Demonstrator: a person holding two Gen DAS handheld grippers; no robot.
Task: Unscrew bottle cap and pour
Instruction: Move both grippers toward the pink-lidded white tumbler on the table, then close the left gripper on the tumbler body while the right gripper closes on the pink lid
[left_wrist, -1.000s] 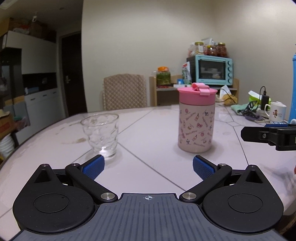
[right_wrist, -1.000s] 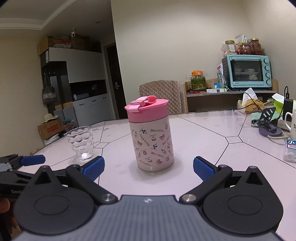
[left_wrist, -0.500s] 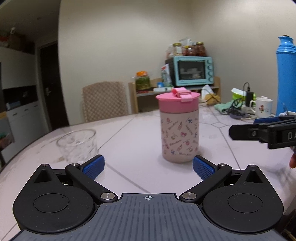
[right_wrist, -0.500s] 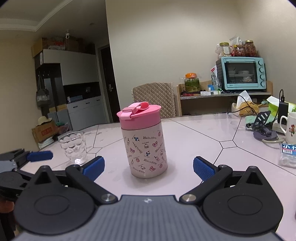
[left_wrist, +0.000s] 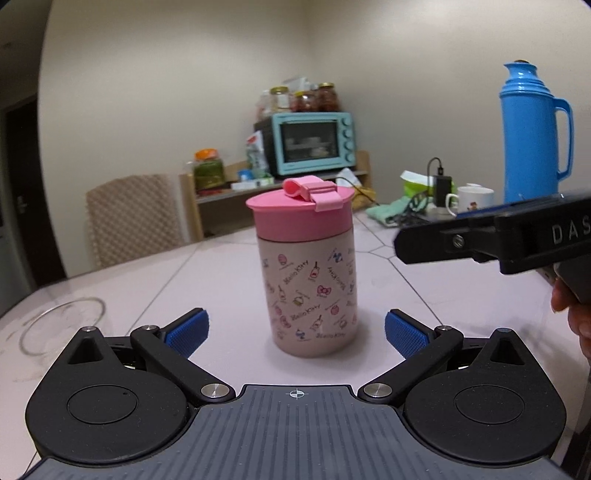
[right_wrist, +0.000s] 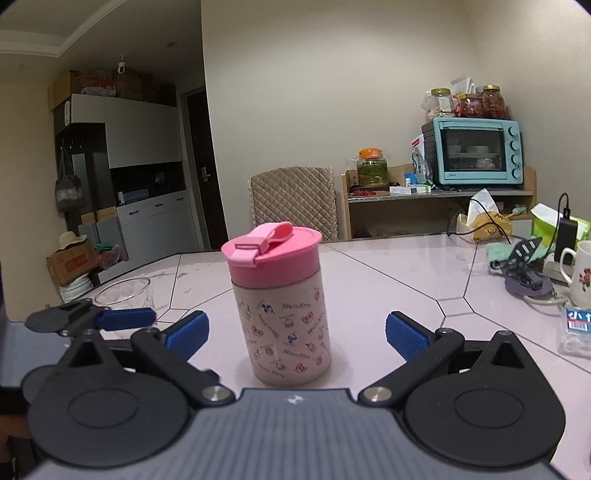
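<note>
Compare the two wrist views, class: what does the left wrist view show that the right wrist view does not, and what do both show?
Only the left wrist view shows the blue thermos jug at the right edge.

Only the right wrist view shows the dark doorway, the grey cabinets and the cardboard box on the floor.

Both show the Hello Kitty bottle upright with its pink cap on, the drinking glass, the turquoise oven, the quilted chair, the white mug, and open fingers either side of the bottle.

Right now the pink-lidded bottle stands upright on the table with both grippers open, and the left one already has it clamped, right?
Not clamped. In the left wrist view the left gripper is open, its pads clear of the bottle. The bottle is upright on the table, and the right gripper is open too.
</note>
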